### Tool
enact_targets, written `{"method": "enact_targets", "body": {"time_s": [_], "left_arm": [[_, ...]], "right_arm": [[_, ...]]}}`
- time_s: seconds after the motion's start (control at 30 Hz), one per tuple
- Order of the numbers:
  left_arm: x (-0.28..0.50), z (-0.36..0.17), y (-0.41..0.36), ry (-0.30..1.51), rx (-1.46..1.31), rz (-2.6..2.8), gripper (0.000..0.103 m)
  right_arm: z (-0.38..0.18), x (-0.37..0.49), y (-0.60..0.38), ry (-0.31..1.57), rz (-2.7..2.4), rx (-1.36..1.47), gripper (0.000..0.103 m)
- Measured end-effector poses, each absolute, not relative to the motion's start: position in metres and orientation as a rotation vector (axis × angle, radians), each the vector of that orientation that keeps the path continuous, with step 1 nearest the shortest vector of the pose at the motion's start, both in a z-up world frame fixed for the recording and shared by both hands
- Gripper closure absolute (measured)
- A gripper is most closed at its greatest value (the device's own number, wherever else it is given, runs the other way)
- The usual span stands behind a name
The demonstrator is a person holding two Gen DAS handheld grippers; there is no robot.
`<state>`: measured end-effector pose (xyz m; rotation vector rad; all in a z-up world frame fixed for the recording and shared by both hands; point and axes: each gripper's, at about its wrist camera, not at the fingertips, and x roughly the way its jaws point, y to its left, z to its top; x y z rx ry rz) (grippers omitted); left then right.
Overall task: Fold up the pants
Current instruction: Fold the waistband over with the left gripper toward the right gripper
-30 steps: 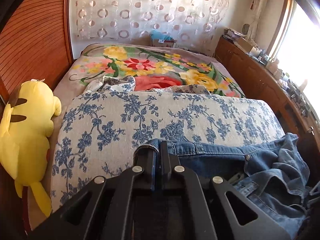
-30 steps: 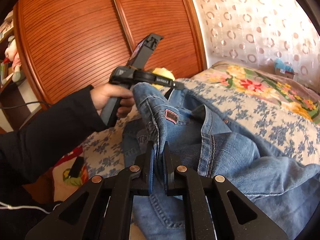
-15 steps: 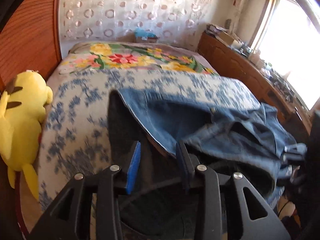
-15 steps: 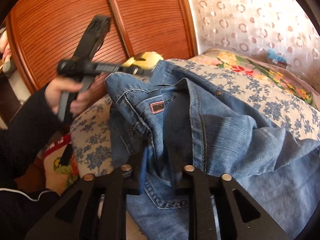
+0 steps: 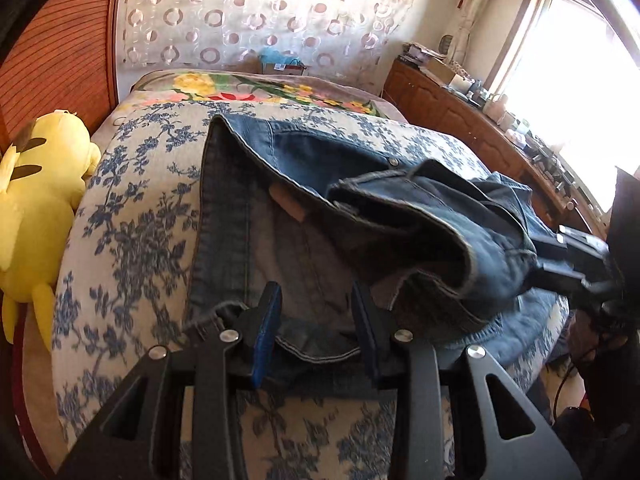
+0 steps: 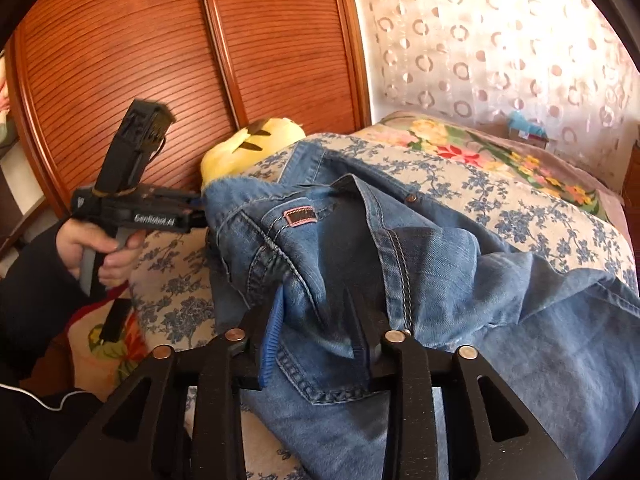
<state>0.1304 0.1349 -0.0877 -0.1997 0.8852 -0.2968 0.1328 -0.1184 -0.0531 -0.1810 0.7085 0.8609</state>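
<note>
Both grippers have let go of the jeans (image 5: 304, 184) since a second ago, when each was clamped on the waistband; the denim now lies slumped on the blue-flowered bedspread (image 5: 132, 216), waistband bunched and one side folded over itself. The risk from here is that the fold starts from a crooked base: the legs are not aligned and the fabric is heaped, so any crease would likely trap wrinkles or slide toward the bed edge. The left gripper (image 5: 316, 324) stands part-open with denim lying loosely between its jaws, nothing pinched. The right gripper (image 6: 316, 324) has just been opening; a ridge of waistband fabric sits between its blue pads (image 6: 272, 332), but no longer gripped.
</note>
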Motion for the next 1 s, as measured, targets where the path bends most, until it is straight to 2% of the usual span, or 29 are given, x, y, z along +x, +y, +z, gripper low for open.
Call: {"method": "enact_targets", "body": {"time_s": [0.27,0.4,0.43,0.47,0.5,0.6,1.0], "left_arm": [[0.114,-0.093,0.136,0.880,-0.207,-0.301,0.068],[0.106,-0.095,0.136,0.873,-0.206,-0.302,0.068],[0.104,-0.096,0.136,0.873,-0.206,-0.302,0.068],[0.102,-0.097,0.137,0.872,-0.208,-0.304,0.068],[0.099,-0.097,0.138,0.869,-0.211,-0.310,0.068],[0.094,-0.095,0.139,0.857,-0.221,-0.326,0.068],[0.059,-0.065,0.149,0.758,-0.239,-0.299,0.068]], "right_arm": [[-0.039,0.140,-0.085,0.670,0.884,-0.204,0.048],[-0.060,0.153,-0.067,0.738,0.852,-0.212,0.048],[-0.063,0.155,-0.069,0.755,0.852,-0.191,0.064],[-0.064,0.153,-0.073,0.763,0.846,-0.173,0.086],[-0.064,0.152,-0.076,0.762,0.838,-0.161,0.090],[-0.052,0.137,-0.094,0.737,0.850,-0.121,0.095],[-0.008,0.088,-0.097,0.641,0.899,-0.133,0.096]]}}
